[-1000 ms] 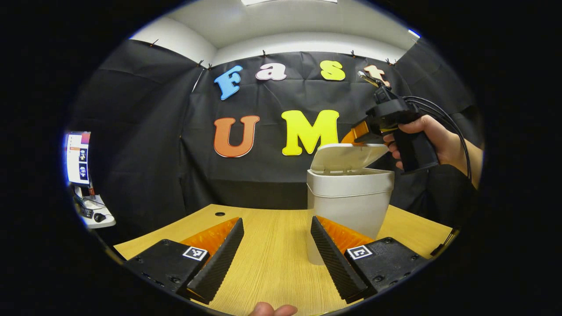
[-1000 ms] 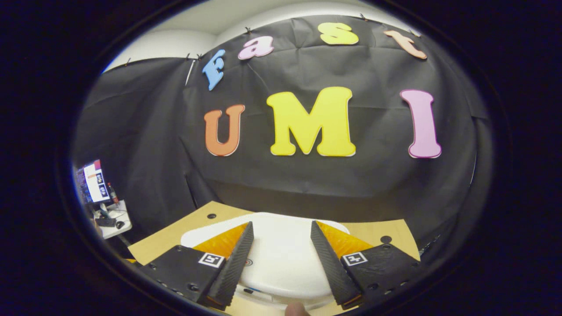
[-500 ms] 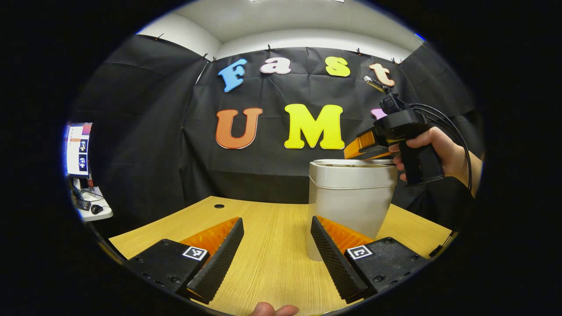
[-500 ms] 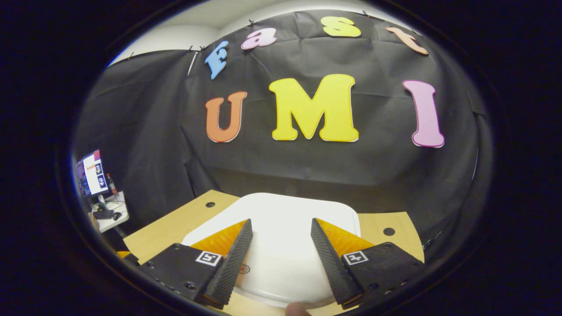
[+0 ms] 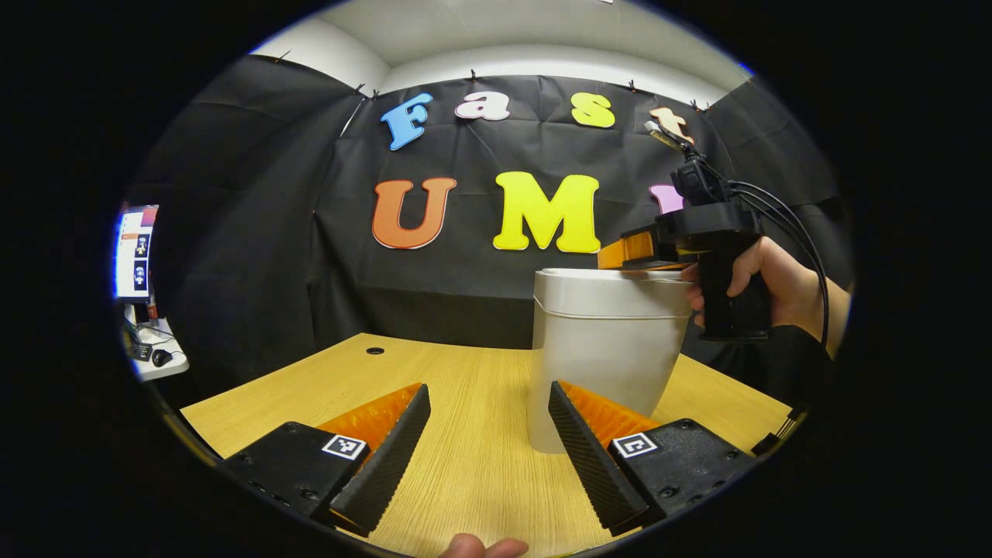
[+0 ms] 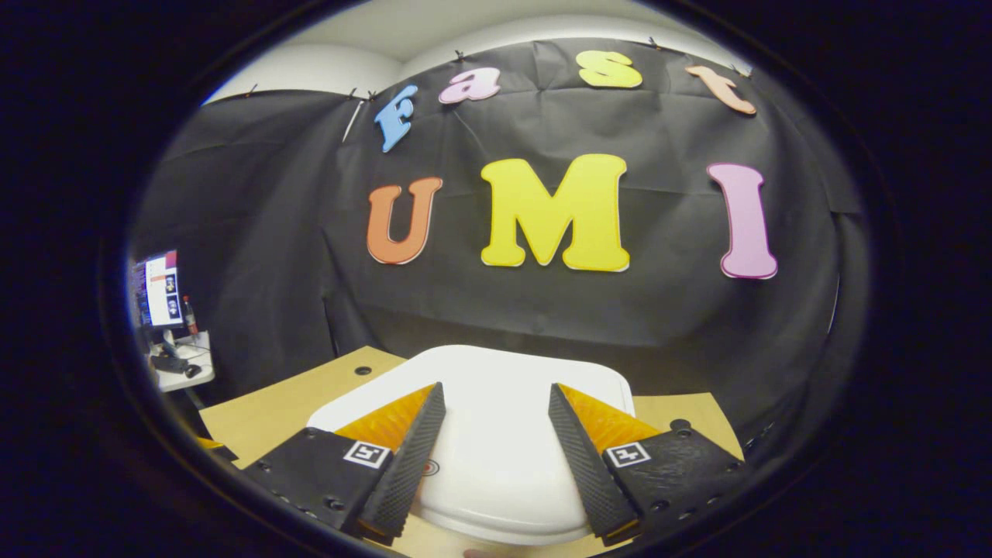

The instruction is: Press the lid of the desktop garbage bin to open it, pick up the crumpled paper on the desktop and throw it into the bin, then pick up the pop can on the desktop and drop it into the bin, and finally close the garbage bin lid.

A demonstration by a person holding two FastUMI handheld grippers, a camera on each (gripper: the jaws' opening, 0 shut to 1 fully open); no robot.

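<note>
Smooth white tapered bin (image 5: 604,349) on wood-grain desk (image 5: 465,403), flat rounded lid (image 6: 504,434) closed, right gripper (image 6: 496,457) spread wide over lid, left gripper (image 5: 488,449) wide, ribbed fingers (image 5: 387,457).

both views are evenly lit from overhead, with the pale ceiling (image 5: 542,31) bright at the top and the black cloth wall (image 6: 256,232) soaking up light, so its folds read dim. the white bin lid (image 6: 504,418) is close to blown out with little surface detail, and the wooden tabletop (image 5: 465,403) carries only soft, faint shadows. fisheye distortion bends straight edges strongly toward the rim, where the monitor (image 5: 132,252) glares bluish and smeared, while the centre stays sharp.
</note>
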